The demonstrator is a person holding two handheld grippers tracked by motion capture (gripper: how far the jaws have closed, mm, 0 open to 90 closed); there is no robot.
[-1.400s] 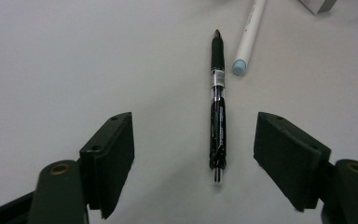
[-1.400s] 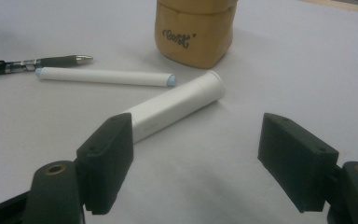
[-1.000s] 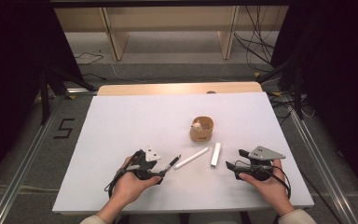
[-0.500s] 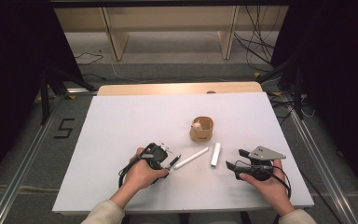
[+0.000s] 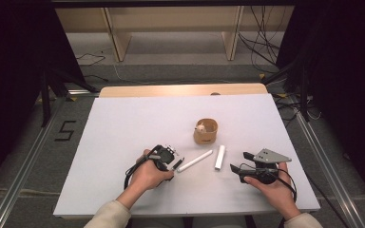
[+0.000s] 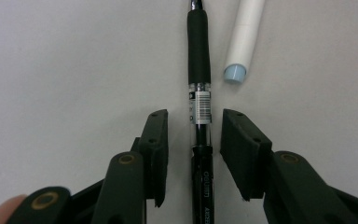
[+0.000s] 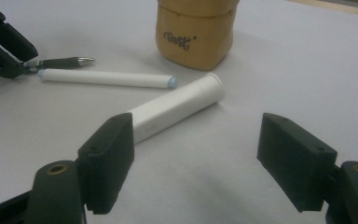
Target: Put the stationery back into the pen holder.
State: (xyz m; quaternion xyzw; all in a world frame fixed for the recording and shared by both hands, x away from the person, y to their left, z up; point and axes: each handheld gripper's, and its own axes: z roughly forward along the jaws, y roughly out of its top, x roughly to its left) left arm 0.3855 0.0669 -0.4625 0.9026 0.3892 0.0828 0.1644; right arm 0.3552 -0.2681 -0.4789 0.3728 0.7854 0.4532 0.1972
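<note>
White table (image 5: pixel 123 133): pen (image 6: pixel 199 84), 2 white tubes (image 5: pixel 195 161), tan cup (image 5: pixel 205 131).

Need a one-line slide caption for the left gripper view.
Left gripper open astride a black pen lying on the white table, a white tube alongside.

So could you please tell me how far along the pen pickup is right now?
Nothing looks put away yet. In hand: the left gripper straddles the black pen, jaws open, not yet closed. Left: both white tubes lie on the table beside the brown holder; the right gripper waits open.
</note>
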